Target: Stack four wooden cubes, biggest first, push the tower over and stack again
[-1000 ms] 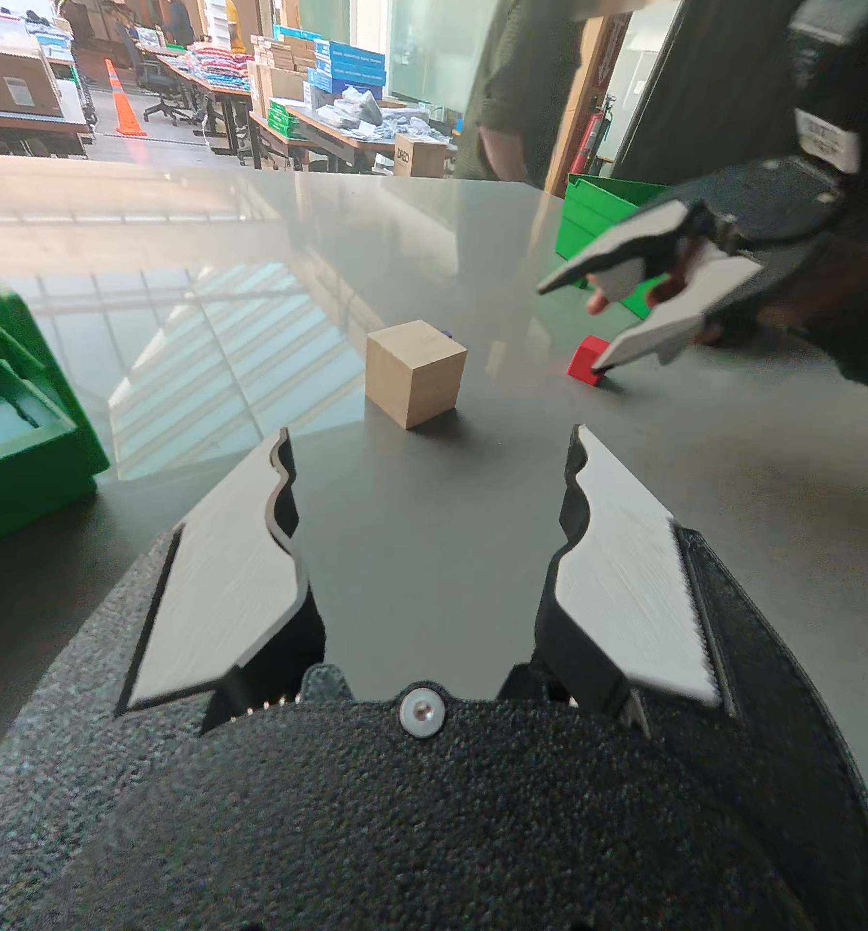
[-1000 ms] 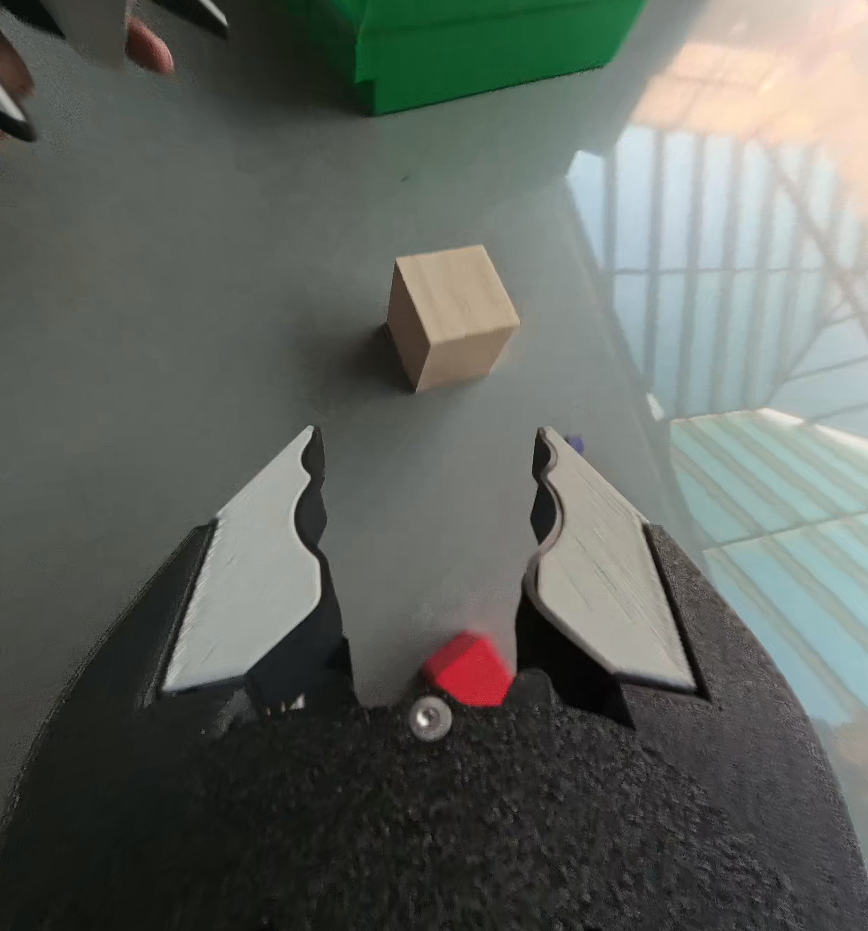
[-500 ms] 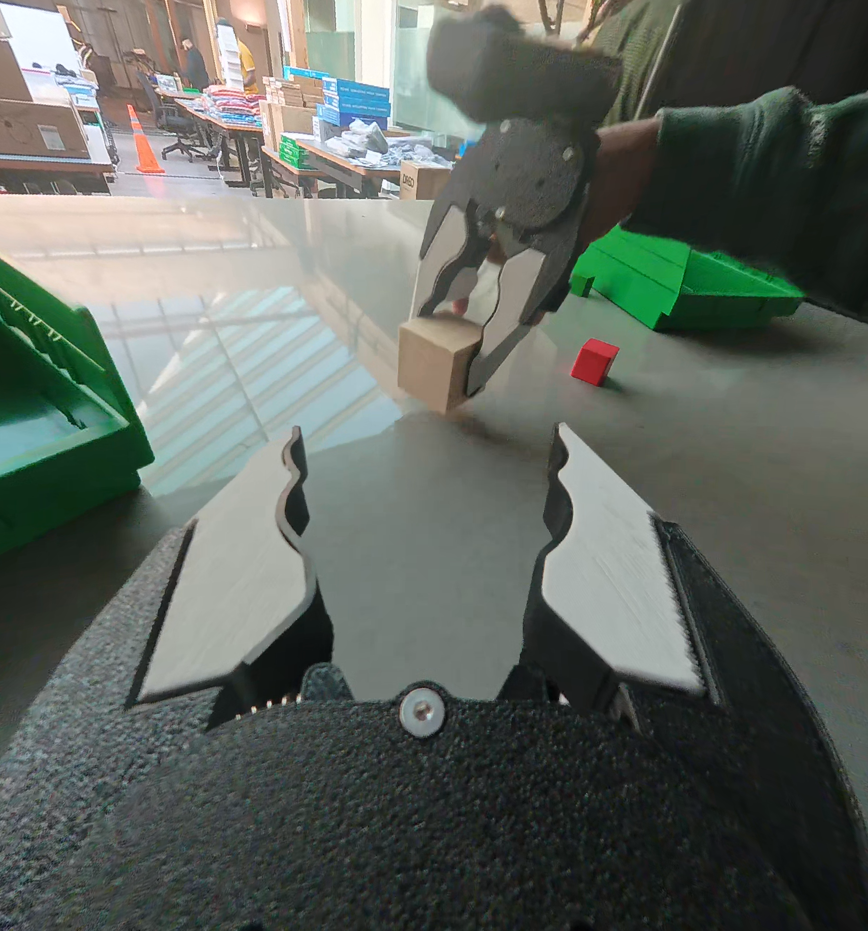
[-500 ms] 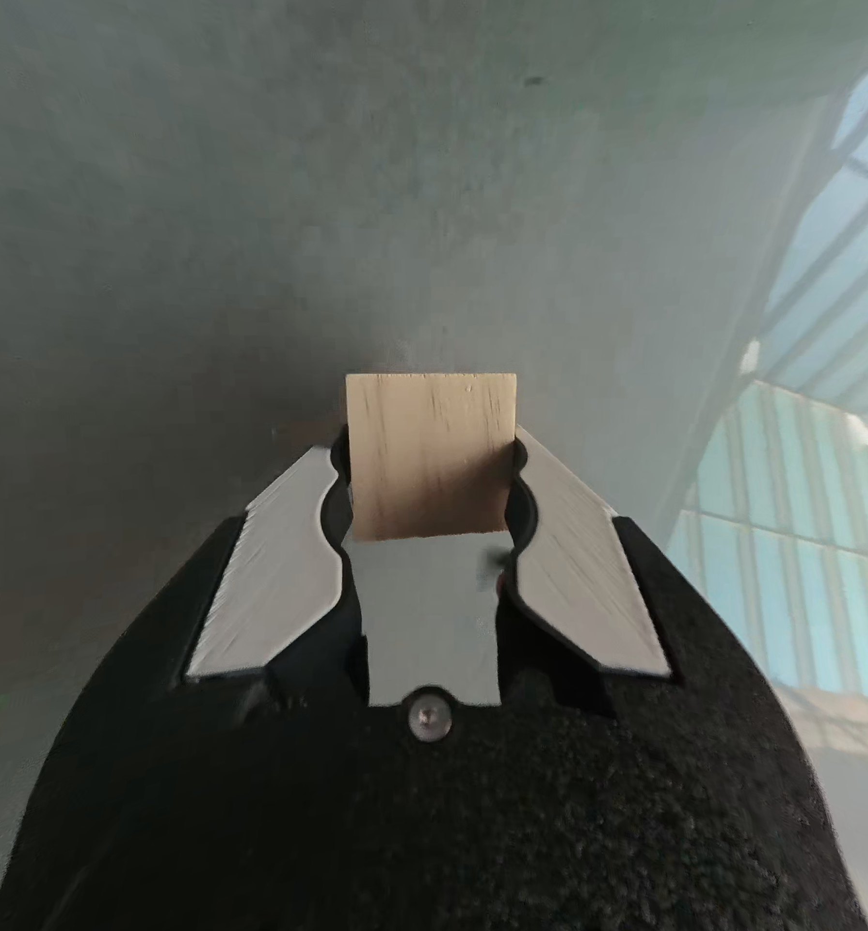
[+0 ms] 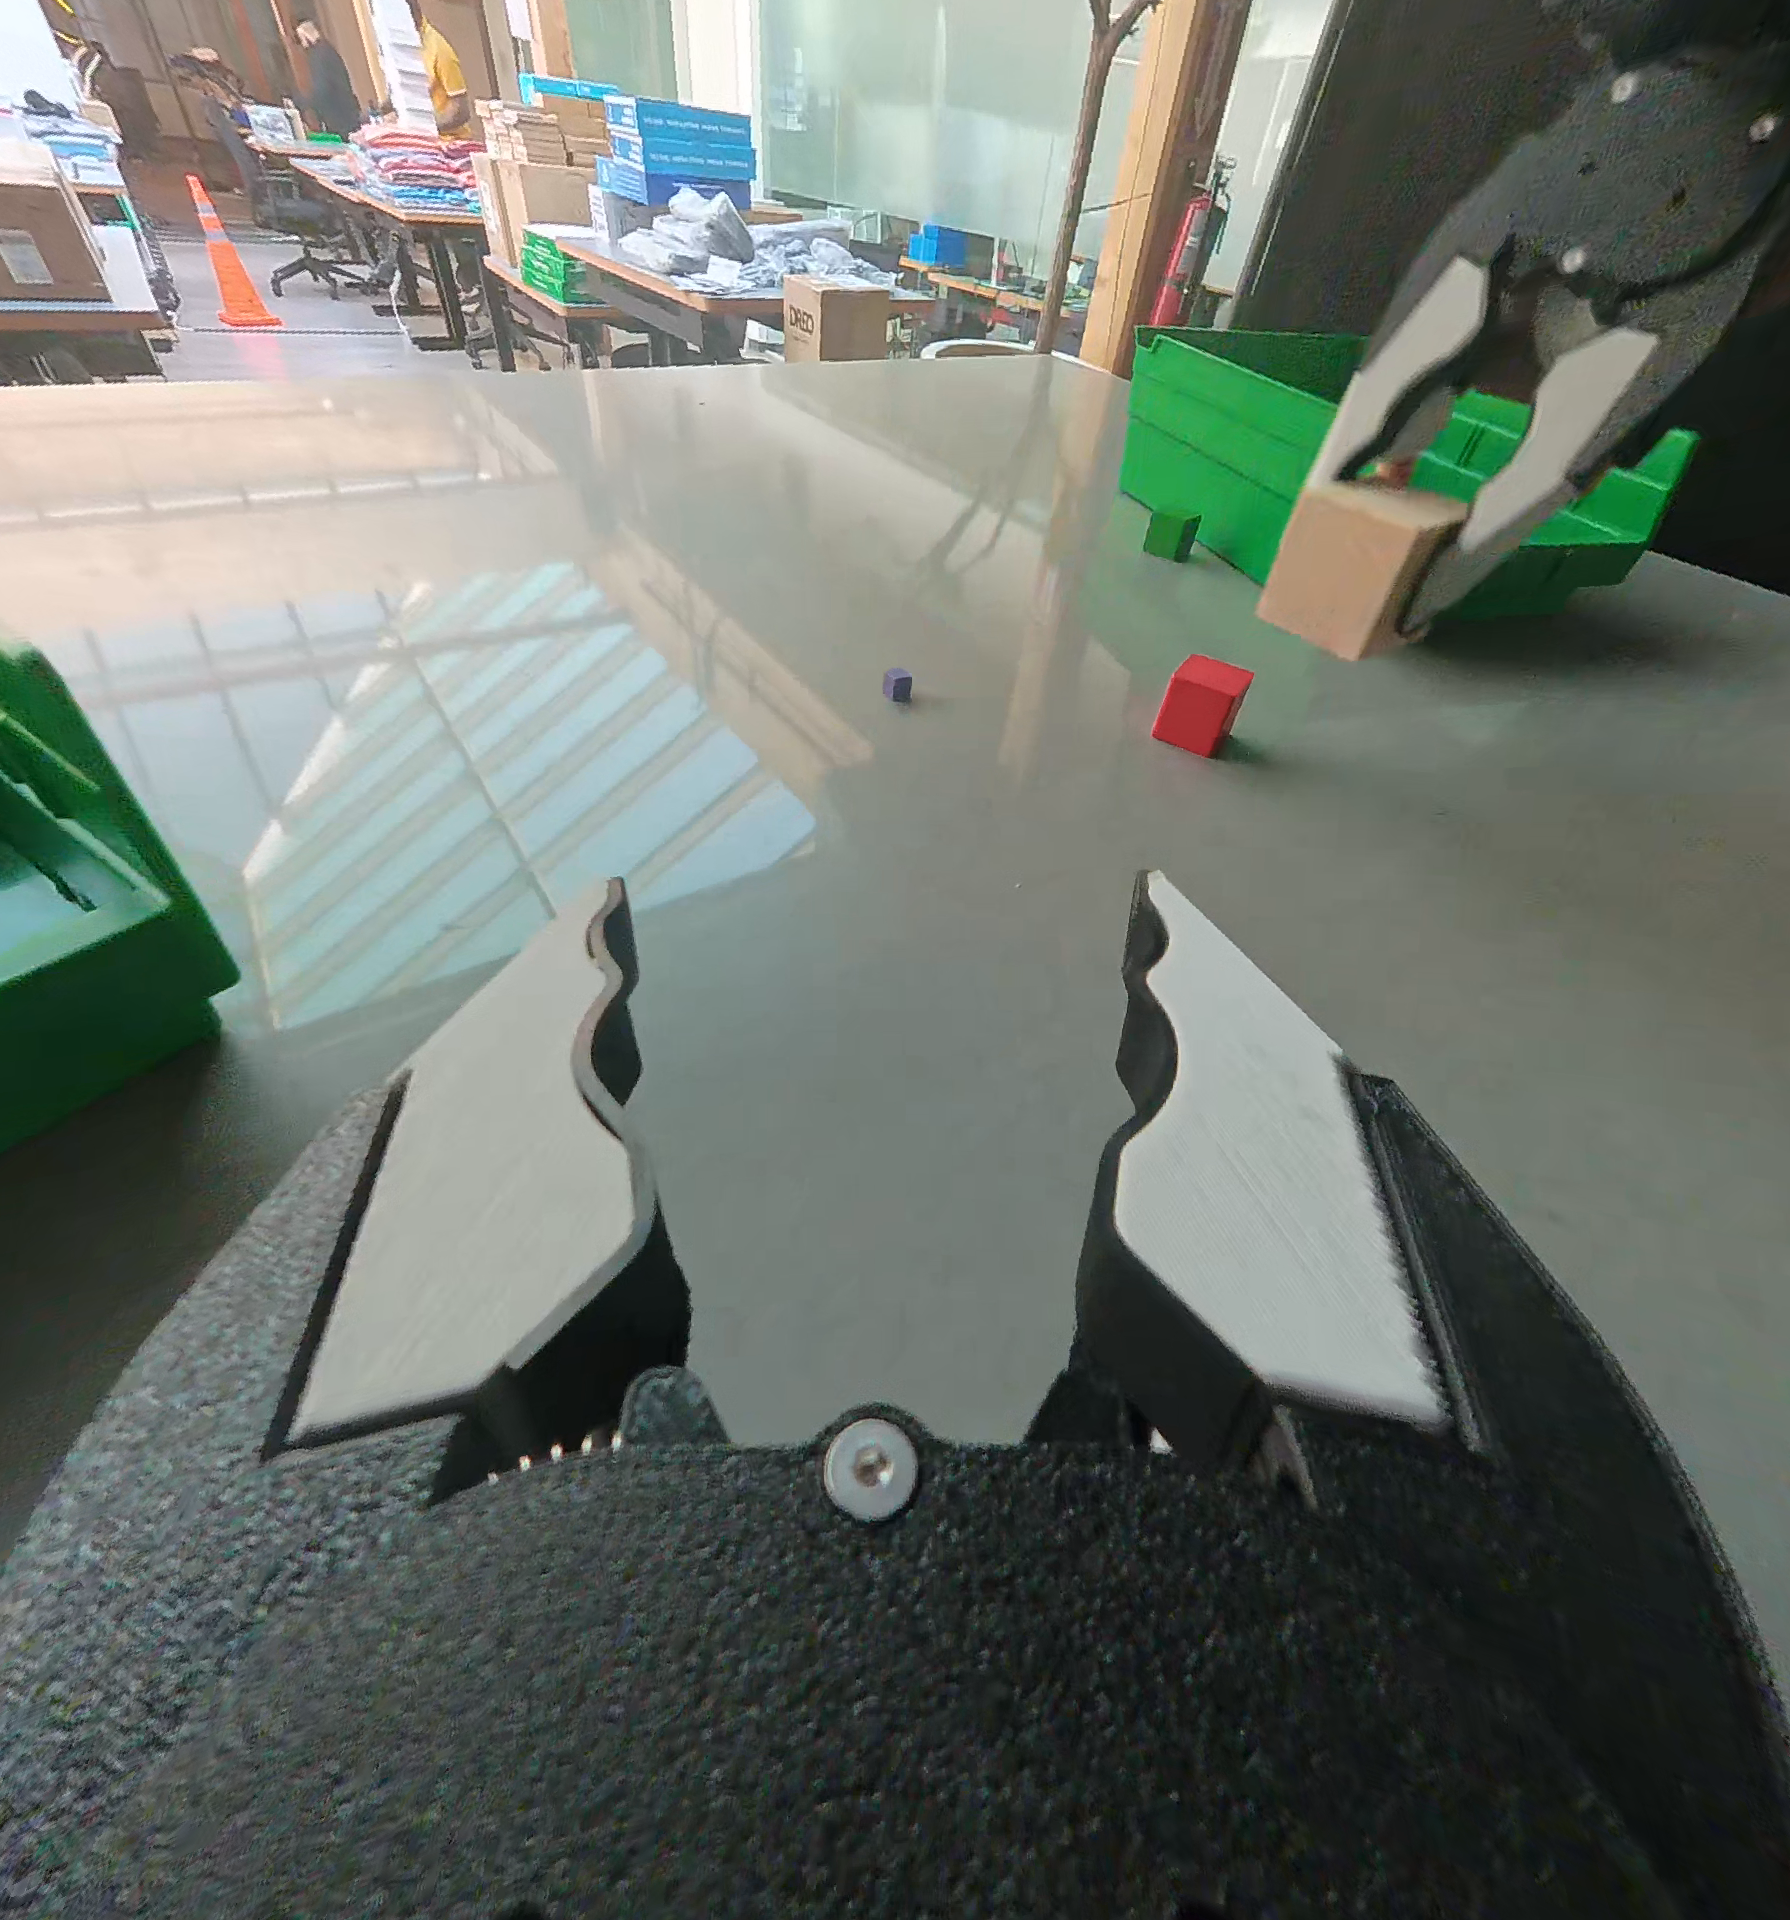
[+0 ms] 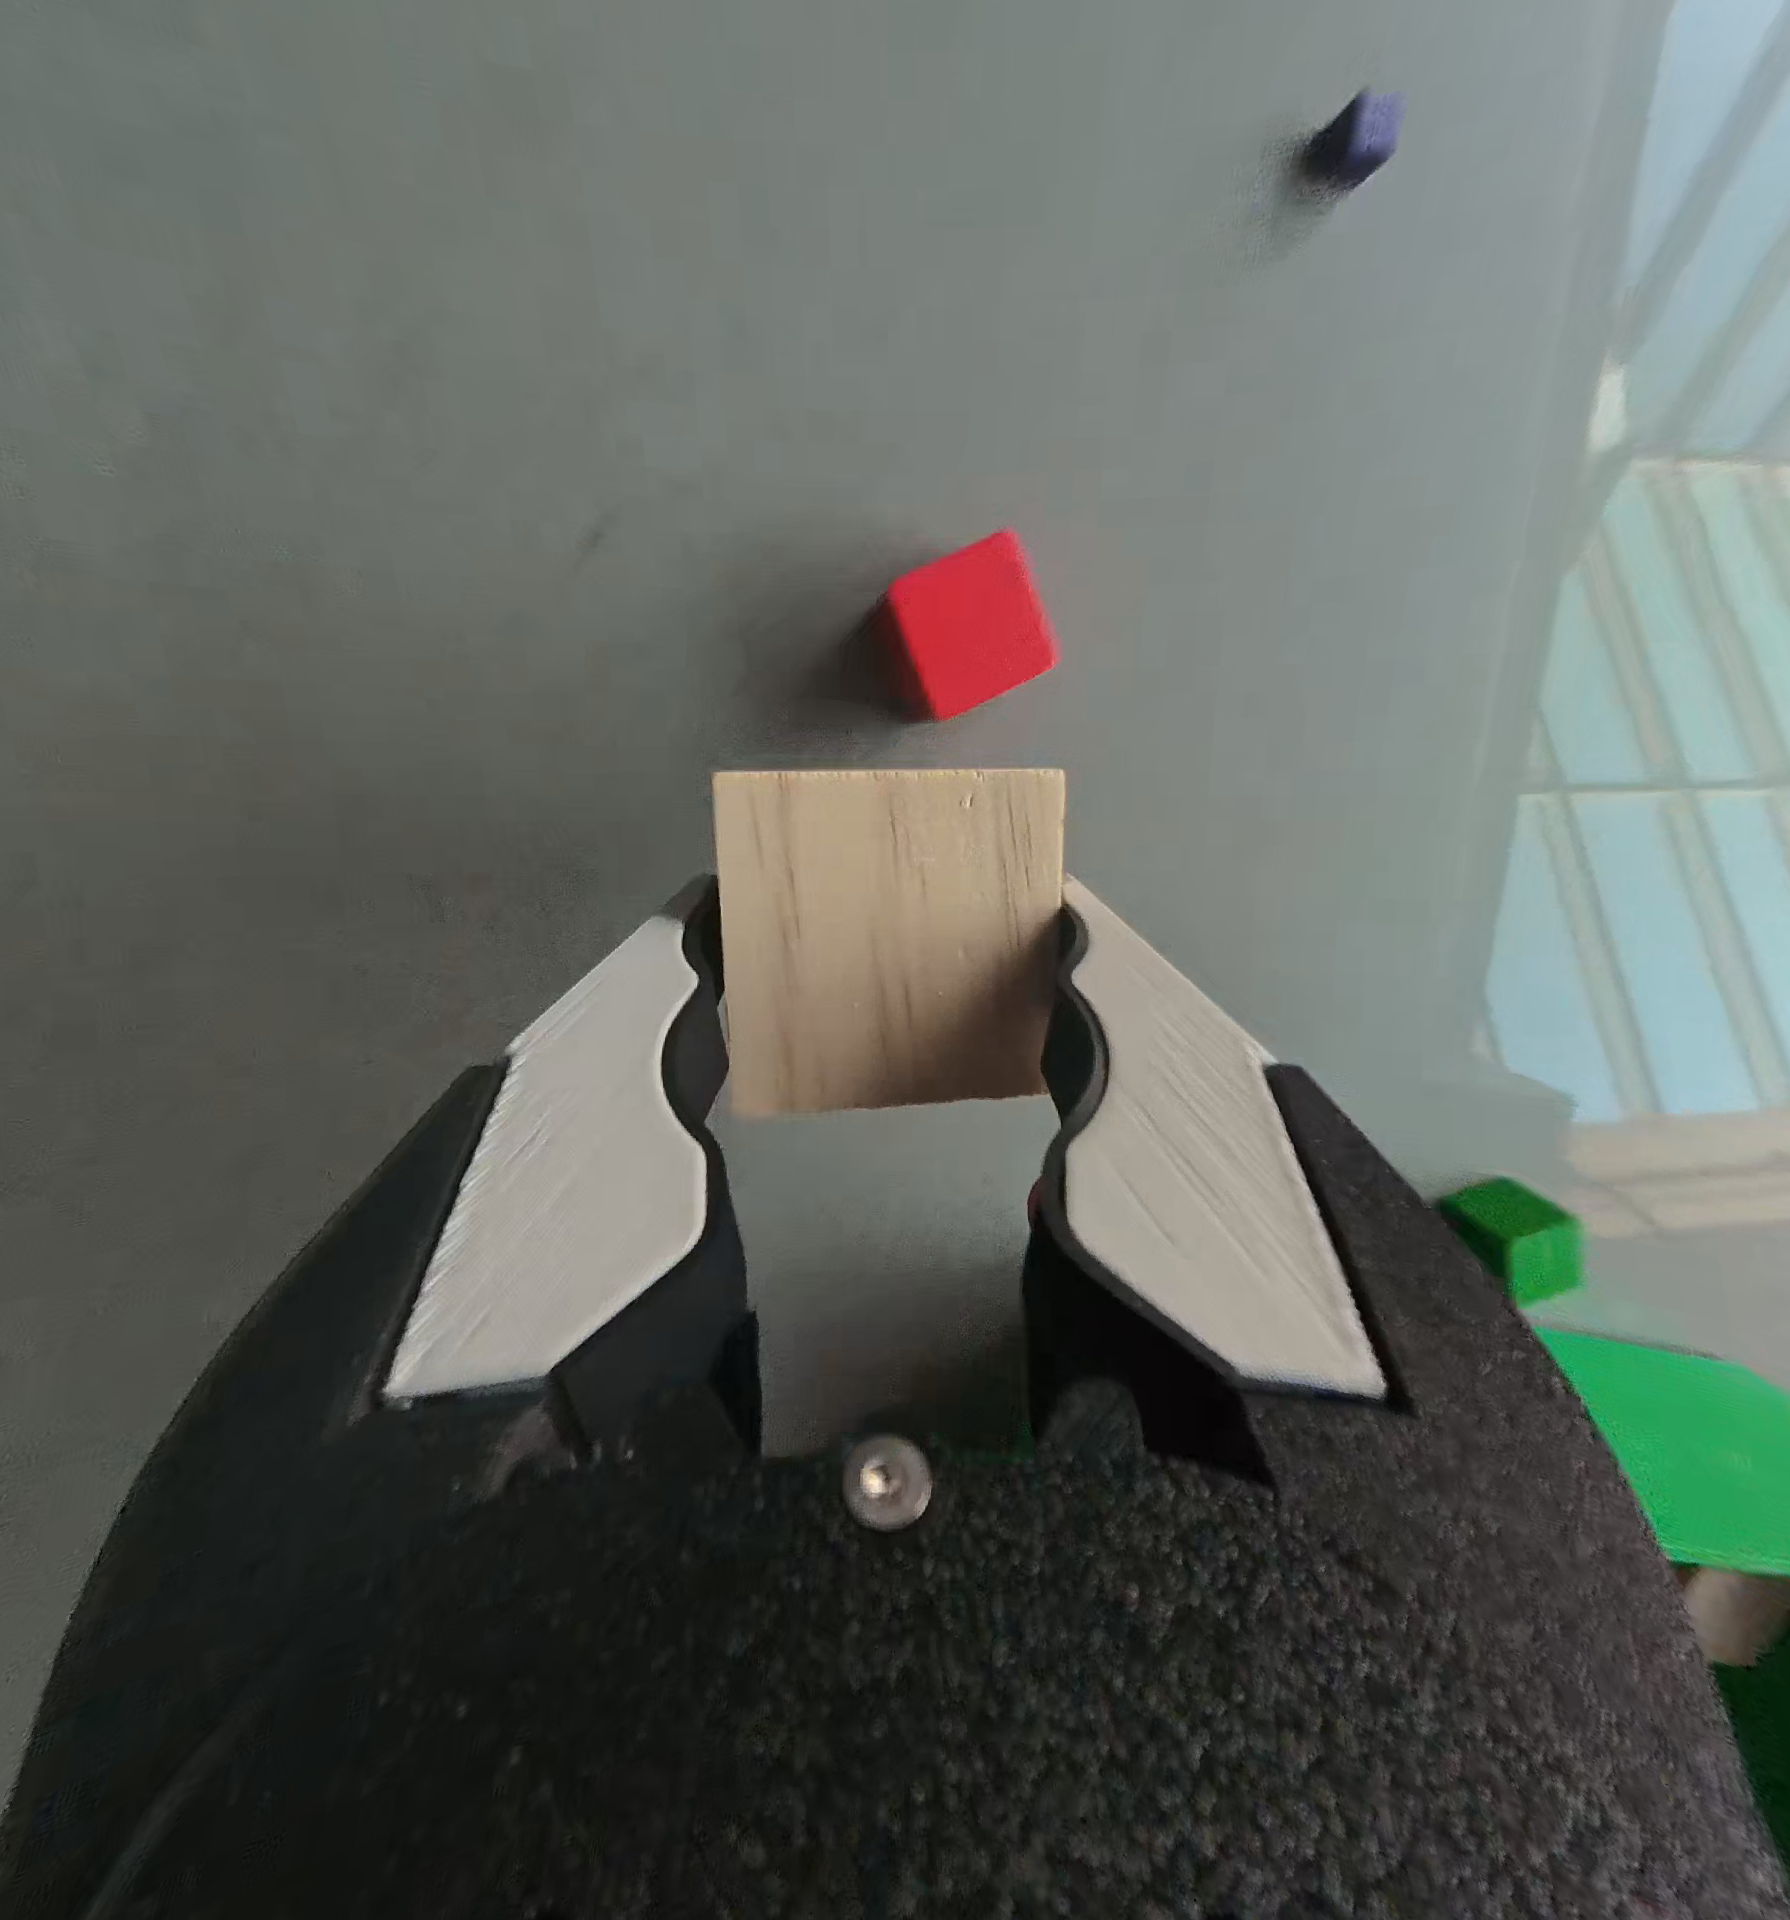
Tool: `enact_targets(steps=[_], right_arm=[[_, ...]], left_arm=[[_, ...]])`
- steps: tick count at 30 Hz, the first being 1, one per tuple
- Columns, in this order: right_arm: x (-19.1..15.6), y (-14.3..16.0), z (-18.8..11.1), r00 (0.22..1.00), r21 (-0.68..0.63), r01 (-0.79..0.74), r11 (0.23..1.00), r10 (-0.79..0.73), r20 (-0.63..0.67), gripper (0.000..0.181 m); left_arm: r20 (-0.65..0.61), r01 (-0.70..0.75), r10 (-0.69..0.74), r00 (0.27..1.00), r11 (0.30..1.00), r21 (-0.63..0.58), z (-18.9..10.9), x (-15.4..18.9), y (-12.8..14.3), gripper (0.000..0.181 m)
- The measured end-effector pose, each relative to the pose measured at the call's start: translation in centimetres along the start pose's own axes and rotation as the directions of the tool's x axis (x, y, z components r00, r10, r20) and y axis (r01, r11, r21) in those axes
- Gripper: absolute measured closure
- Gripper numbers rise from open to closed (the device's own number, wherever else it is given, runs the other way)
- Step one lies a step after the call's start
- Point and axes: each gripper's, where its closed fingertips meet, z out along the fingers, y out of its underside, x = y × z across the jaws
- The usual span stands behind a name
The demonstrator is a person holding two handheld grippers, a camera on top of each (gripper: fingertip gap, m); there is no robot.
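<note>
My right gripper (image 6: 886, 894) is shut on a plain wooden cube (image 6: 889, 940) and holds it in the air above the grey table (image 6: 351, 416). In the left wrist view the same gripper (image 5: 1421, 520) carries the wooden cube (image 5: 1348, 582) at the upper right, in front of a green bin (image 5: 1244, 436). A red cube (image 6: 969, 623) lies on the table just beyond the wooden cube, and it also shows in the left wrist view (image 5: 1199, 703). My left gripper (image 5: 875, 904) is open and empty, low over the table (image 5: 870, 1039).
A small purple cube (image 5: 897, 684) lies mid-table; it also shows in the right wrist view (image 6: 1358, 130). A small green cube (image 5: 1171, 533) sits beside the right green bin, seen too in the right wrist view (image 6: 1519, 1242). Another green bin (image 5: 39, 935) stands at the left. Across from one pair of fingers to the other is roughly 30 cm.
My right gripper moved from the red cube to the wooden cube, shut on it, lifted it and carried it right toward the green bin. The purple cube is now uncovered. My left gripper stayed open.
</note>
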Motion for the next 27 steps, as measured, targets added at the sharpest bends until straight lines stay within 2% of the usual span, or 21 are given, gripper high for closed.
enact_targets(steps=[4,14,22,27], right_arm=[[-2.2,0.8,1.7,1.000,0.009,-0.003,1.000,0.003,0.012,0.121],[-3.6,-1.8,4.8,0.998,0.033,0.025,0.999,-0.027,0.052,0.121],[-3.5,-1.8,4.5,0.998,0.037,0.040,0.999,-0.041,0.048,0.119],[-1.4,-2.9,0.5,0.999,0.135,0.005,0.991,-0.012,0.052,0.116]], left_arm=[[-0.016,-0.017,0.017,1.000,1.000,-0.013,0.4,0.9,0.0,0.087],[-0.003,-0.033,0.032,0.999,0.999,-0.031,0.1,2.2,0.1,0.089],[0.019,-0.028,0.029,0.999,0.999,-0.045,-0.5,2.1,0.7,0.090],[0.029,-0.025,0.026,0.999,0.999,-0.041,-0.4,2.0,0.6,0.090]])
